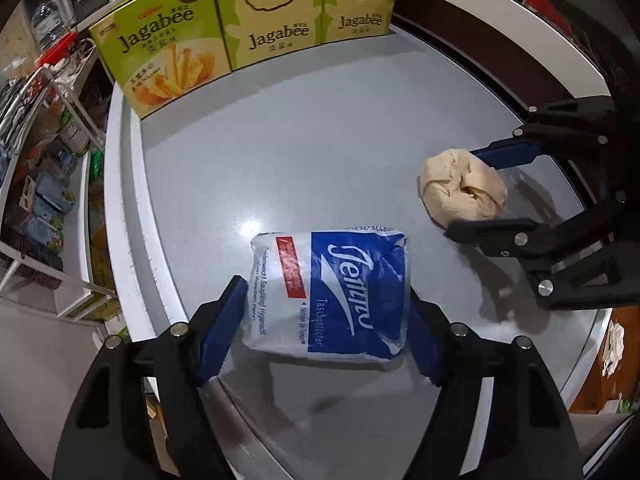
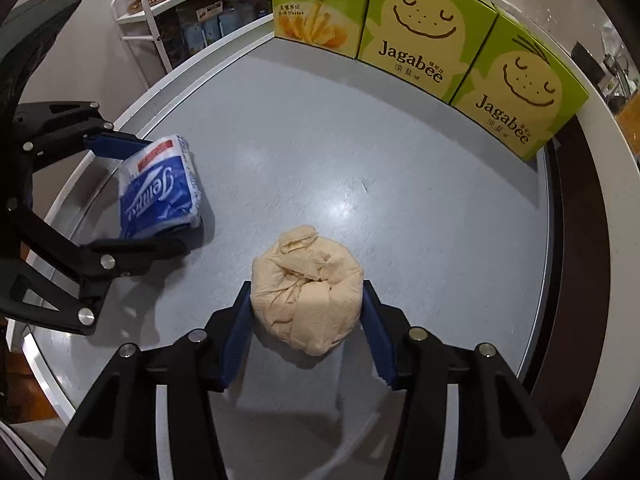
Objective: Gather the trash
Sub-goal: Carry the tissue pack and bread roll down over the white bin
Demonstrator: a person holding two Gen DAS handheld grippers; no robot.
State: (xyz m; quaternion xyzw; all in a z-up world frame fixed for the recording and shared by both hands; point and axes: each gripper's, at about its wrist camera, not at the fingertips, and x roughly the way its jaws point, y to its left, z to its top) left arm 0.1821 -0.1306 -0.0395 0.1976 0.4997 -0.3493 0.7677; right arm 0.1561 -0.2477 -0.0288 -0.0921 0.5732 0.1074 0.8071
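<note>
A blue and white Tempo tissue pack (image 1: 328,296) lies on the grey round table (image 1: 304,152). My left gripper (image 1: 324,312) straddles it, pads touching both sides; it also shows in the right wrist view (image 2: 136,196) around the pack (image 2: 160,188). A crumpled beige paper ball (image 2: 306,288) sits between the pads of my right gripper (image 2: 306,300), which touch its sides. In the left wrist view the ball (image 1: 462,188) sits between the right gripper's fingers (image 1: 472,188).
Three green Jagabee snack boxes (image 1: 248,20) stand along the table's far edge, also in the right wrist view (image 2: 420,40). A white wire shelf rack with packaged goods (image 1: 44,184) stands left of the table. The table has a raised white rim (image 1: 120,184).
</note>
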